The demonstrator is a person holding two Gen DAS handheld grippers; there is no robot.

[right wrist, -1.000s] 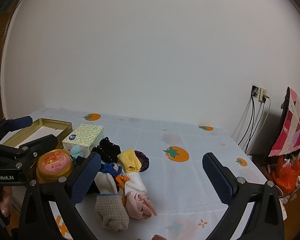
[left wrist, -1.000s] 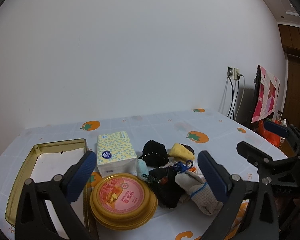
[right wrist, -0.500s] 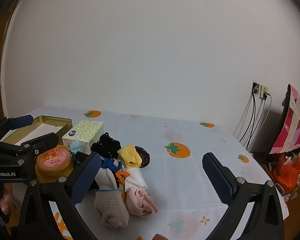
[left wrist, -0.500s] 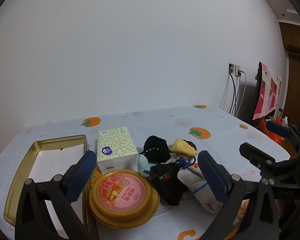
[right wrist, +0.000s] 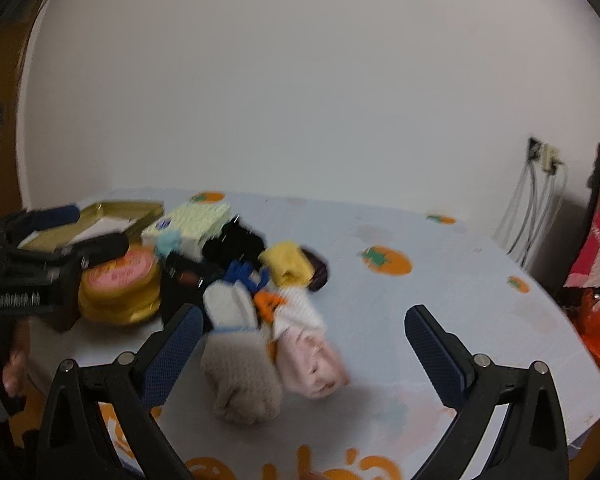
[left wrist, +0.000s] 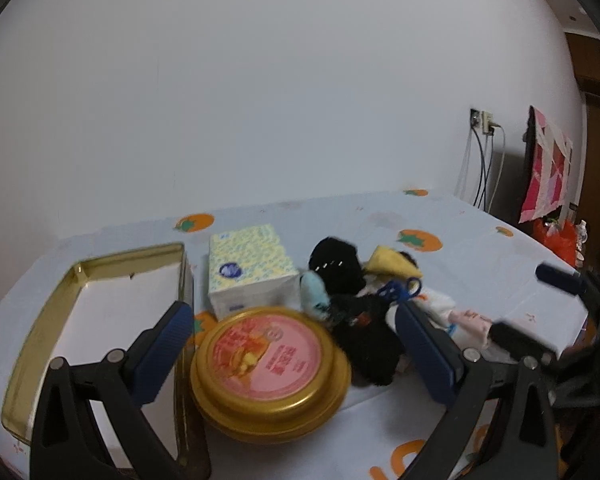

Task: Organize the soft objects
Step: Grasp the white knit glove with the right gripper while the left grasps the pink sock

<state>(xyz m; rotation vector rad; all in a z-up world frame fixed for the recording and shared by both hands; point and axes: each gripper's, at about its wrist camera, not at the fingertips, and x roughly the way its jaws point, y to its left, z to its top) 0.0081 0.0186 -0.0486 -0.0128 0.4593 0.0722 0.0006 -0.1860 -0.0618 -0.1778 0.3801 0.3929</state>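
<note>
Both grippers hang spread and empty – left gripper (left wrist: pixel 290 354) by the open tin (left wrist: pixel 80 280), right gripper (right wrist: pixel 302 354) facing the sock pile (right wrist: pixel 260 320), probably the tin's intended load

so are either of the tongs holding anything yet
No, nothing is held. The left tongs stand open above the round gold tin, and the right tongs stand open over the beige sock and pink sock.
</note>
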